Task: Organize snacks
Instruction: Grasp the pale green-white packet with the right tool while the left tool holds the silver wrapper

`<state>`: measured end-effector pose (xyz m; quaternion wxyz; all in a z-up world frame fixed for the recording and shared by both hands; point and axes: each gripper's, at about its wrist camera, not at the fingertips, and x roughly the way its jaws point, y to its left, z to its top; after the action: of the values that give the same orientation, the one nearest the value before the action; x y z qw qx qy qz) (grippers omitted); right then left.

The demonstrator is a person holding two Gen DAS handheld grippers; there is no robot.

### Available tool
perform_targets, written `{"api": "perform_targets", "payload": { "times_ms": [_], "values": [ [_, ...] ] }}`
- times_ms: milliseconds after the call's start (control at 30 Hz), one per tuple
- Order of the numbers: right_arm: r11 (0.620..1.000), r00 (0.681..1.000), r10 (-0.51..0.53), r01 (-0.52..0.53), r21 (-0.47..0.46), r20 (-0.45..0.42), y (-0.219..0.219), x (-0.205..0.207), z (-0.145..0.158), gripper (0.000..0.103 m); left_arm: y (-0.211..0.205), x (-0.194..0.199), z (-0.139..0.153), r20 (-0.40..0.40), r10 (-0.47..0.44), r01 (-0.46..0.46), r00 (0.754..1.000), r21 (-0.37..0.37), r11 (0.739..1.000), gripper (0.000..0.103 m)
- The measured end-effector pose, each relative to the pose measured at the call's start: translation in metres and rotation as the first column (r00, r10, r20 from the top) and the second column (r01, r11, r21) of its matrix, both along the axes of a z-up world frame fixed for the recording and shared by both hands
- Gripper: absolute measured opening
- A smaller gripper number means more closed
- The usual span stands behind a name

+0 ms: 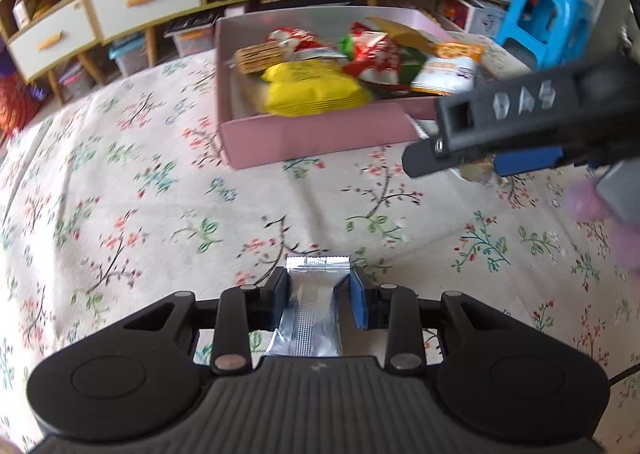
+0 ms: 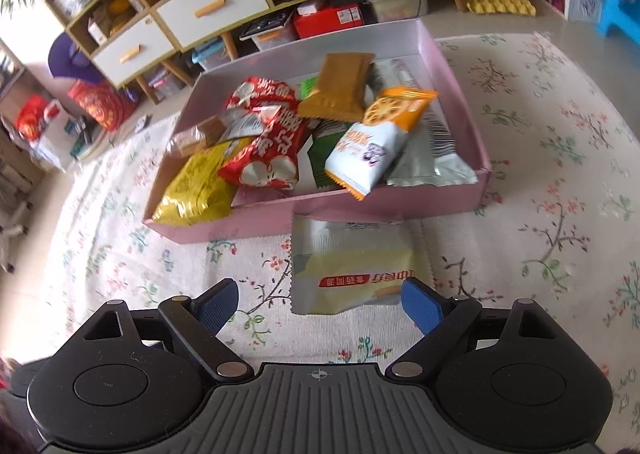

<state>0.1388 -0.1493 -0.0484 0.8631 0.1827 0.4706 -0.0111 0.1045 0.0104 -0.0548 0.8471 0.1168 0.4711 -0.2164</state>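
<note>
Left gripper (image 1: 318,300): jaws closed on a silver foil packet (image 1: 312,318); the packet runs lengthwise between the blue pads (image 1: 357,304), its crimped end sticking out past the fingertips. Held above the floral cloth (image 1: 160,194), not touching it as far as the view shows.

Right gripper (image 2: 320,304): jaws spread wide, nothing between them. In the left wrist view the same gripper (image 1: 520,122) shows from the side at the right, blurred, near the pink box's front right corner.

Pale yellow packet (image 2: 352,266): lies flat on the floral cloth (image 2: 540,174), just in front of the pink box's near wall and touching or nearly touching it. It sits ahead of the right gripper's open jaws, closer to the right pad (image 2: 422,304). Red label with white characters faces up.

Pink box (image 2: 440,202): open-topped, shallow, resting on the cloth. Also seen from the left wrist (image 1: 320,138).

Box contents: yellow bag (image 2: 196,186) at the near left corner; red-and-white bag (image 2: 268,142) overlapping it; brown packet (image 2: 340,86) toward the back; orange-and-white cookie packet (image 2: 380,134) leaning over the near wall; grey-silver packet (image 2: 432,154) at the right; green packet (image 2: 326,150) partly buried. Heap is loose, packets overlapping.

Background: wooden cabinet with white drawers (image 2: 208,10) behind the box; blue plastic stool (image 1: 548,14) at the far right.

Image quality: motion blur in both views, small print unreadable.
</note>
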Motion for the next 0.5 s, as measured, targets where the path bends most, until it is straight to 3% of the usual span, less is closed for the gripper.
{"api": "perform_targets", "payload": {
  "times_ms": [333, 500],
  "values": [
    [0.966, 1.000, 0.000, 0.001, -0.260, 0.006, 0.012, 0.005, -0.019, 0.088, 0.013, 0.004, 0.002, -0.045, 0.051, -0.052, 0.998, -0.029, 0.998, 0.030],
    [0.965, 0.999, 0.006, 0.005, -0.263, 0.041, 0.009, 0.002, -0.019, 0.084, 0.017, 0.004, 0.002, -0.057, 0.060, -0.062, 0.997, -0.037, 0.997, 0.030]
  ]
}}
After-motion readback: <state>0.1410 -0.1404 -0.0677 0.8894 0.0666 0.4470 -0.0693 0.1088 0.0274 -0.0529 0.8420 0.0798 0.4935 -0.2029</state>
